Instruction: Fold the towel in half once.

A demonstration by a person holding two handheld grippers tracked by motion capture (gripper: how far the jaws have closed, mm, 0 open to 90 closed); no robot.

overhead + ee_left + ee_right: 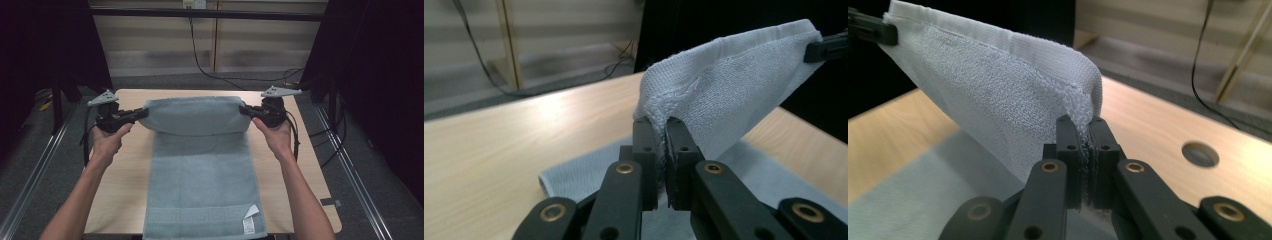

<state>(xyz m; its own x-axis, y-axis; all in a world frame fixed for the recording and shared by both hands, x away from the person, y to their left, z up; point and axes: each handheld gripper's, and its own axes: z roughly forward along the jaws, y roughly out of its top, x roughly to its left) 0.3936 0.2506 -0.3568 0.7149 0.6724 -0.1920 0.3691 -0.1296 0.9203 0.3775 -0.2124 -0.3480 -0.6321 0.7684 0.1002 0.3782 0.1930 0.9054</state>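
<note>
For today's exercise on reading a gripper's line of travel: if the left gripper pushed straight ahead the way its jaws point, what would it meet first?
The left gripper is shut on a corner of the towel, so it would press into that cloth at once; farther along, probably the right gripper.

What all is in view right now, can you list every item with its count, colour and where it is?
towel: one, pale blue-grey, lengthwise down the middle of the table, far end lifted by its two corners, near end hanging over the near edge
label: one, white, at the towel's near right corner
table: one, light wood, centre of the high view
hole: one, round, in the tabletop, seen in the right gripper view
cable: one, black, trailing over the grey floor beyond the table
left hand-held gripper: one, black, shut on the towel's far left corner
right hand-held gripper: one, black, shut on the towel's far right corner
forearms: two, bare, coming in from the bottom
</note>
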